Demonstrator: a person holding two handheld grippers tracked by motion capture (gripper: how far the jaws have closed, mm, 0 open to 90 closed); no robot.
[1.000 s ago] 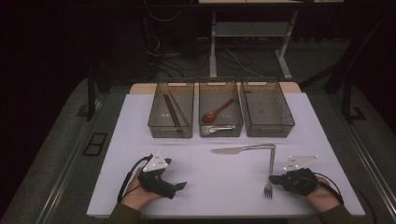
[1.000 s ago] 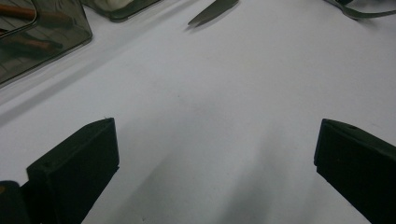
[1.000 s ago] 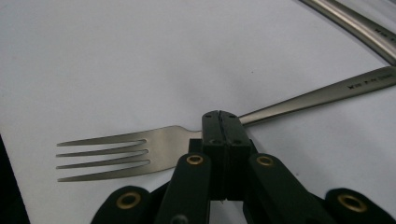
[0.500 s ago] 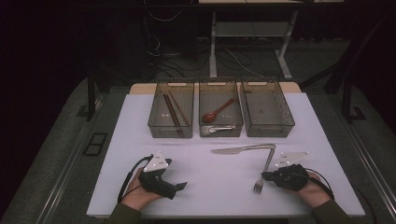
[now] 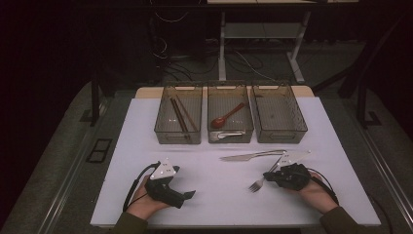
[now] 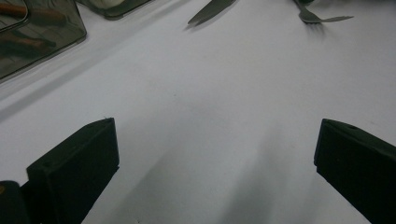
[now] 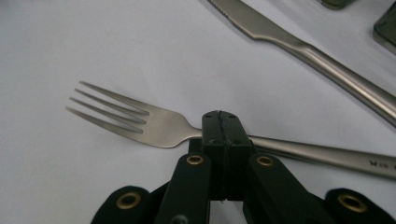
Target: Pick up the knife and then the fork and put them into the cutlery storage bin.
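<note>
R gripper [image 7: 220,122] jaws closed tight on fork [image 7: 154,125] neck. Steel: stiff, light, slick, may pivot; grip nearer handle mid. L gripper [image 5: 187,195] wide open, empty.

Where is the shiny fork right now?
The silver metal fork lies on the white table's right side, just below the silver knife, its neck pinched in the right gripper.
</note>
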